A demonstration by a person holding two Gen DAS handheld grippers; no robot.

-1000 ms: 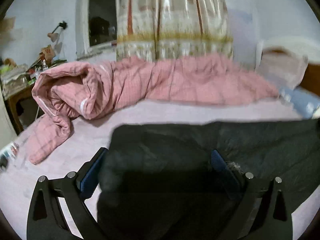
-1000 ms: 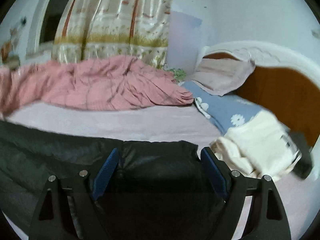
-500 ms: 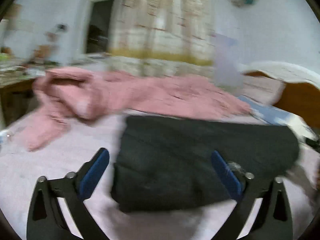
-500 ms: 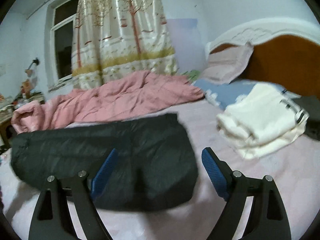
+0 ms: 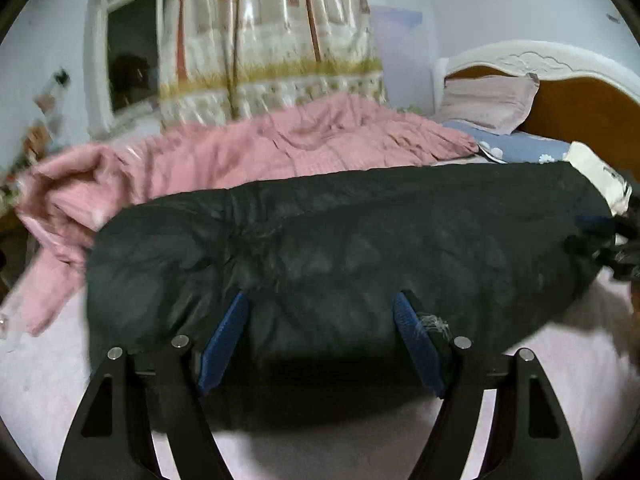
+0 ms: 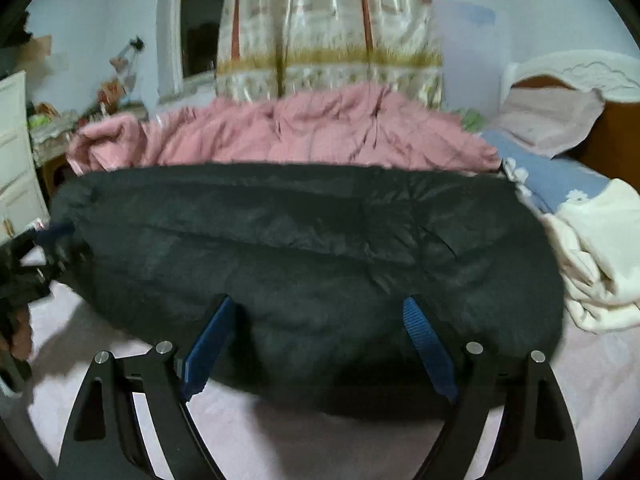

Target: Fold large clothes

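Note:
A large dark padded garment [image 5: 340, 248] lies folded into a long band across the pale pink bed sheet [image 5: 40, 380]; it also fills the middle of the right wrist view [image 6: 304, 248]. My left gripper [image 5: 320, 312] is open, its blue-padded fingers [image 5: 224, 340] at the garment's near edge with the cloth between them. My right gripper [image 6: 320, 316] is open too, fingers [image 6: 424, 340] set the same way on the near edge. Each gripper shows at the other view's side edge, the right one [image 5: 612, 248] and the left one [image 6: 28, 256], both at the garment's ends.
A crumpled pink quilt [image 5: 260, 152] lies behind the garment. Folded cream clothes [image 6: 600, 256], a blue floral pillow [image 6: 556, 184] and a wooden headboard [image 5: 580, 108] are at the right. A curtain [image 6: 328, 24], window and cluttered table [image 6: 48, 124] stand beyond the bed.
Both grippers pulled back from the garment half a second ago, then came forward again. Now the garment's near edge lies between the open fingers of each.

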